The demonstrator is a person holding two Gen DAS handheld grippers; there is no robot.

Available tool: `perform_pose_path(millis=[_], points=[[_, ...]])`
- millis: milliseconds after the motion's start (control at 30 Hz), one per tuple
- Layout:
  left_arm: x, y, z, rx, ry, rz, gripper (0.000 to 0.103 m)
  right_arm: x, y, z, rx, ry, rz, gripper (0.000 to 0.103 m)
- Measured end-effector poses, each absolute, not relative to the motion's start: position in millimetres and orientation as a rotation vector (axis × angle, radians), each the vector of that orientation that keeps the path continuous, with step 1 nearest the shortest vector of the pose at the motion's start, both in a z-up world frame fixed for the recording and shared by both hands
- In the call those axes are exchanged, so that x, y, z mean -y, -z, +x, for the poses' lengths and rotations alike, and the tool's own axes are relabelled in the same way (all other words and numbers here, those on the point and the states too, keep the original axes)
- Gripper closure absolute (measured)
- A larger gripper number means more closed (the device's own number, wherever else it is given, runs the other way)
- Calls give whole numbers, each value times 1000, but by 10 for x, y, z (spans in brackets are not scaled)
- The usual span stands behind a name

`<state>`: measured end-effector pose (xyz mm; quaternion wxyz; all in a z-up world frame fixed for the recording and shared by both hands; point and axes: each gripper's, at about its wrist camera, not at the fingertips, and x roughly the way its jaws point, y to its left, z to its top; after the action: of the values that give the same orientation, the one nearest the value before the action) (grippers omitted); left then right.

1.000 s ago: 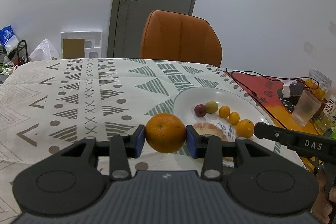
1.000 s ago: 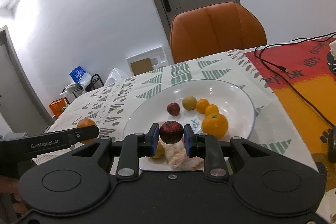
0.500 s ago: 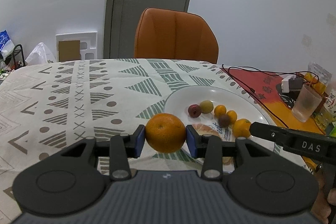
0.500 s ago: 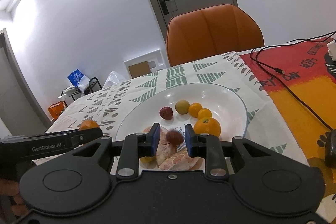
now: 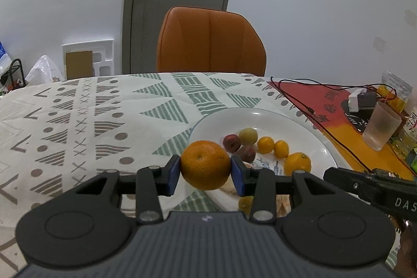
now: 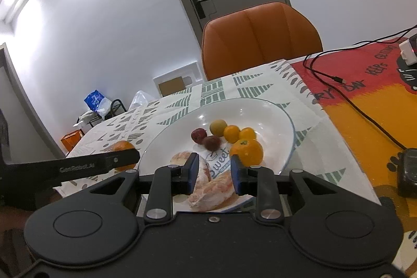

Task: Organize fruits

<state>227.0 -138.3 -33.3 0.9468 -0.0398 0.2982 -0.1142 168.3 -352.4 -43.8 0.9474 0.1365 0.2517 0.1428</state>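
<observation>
My left gripper (image 5: 205,170) is shut on a large orange (image 5: 205,164), held above the tablecloth just left of the white plate (image 5: 302,129). The same orange shows in the right wrist view (image 6: 122,147). My right gripper (image 6: 213,172) is open and empty above the plate's near edge (image 6: 284,116). On the plate lie a dark red fruit (image 6: 212,142), a second red fruit (image 6: 198,135), a greenish fruit (image 6: 218,127), two small oranges (image 6: 231,133), a bigger orange (image 6: 246,151) and peeled pale segments (image 6: 212,189).
An orange chair (image 5: 209,41) stands behind the table. A red and orange mat (image 6: 370,100) with black cables (image 6: 359,111) lies to the right. A frosted glass (image 5: 381,125) and a white charger (image 5: 359,98) stand at the far right. A dark device (image 6: 408,173) lies on the mat.
My right gripper opened and let go of the dark red fruit, which now lies on the plate beside the other red fruit. My left gripper moved right toward the plate with the orange.
</observation>
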Motion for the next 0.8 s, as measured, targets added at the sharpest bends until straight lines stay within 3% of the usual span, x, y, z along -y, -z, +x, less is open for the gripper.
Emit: perform_pose_path(millis=[500,633,800], points=[[1269,382,2236,-647,193,-111,54,3614,492,1682,-517,-273,303,75],[1202,357,2158,-639,178,-113,46,3598,499,1676,-522,-278,305,75],[1097,328,2064,-632,159,-122,42,3548,485,1641,-522,-288,298,74]])
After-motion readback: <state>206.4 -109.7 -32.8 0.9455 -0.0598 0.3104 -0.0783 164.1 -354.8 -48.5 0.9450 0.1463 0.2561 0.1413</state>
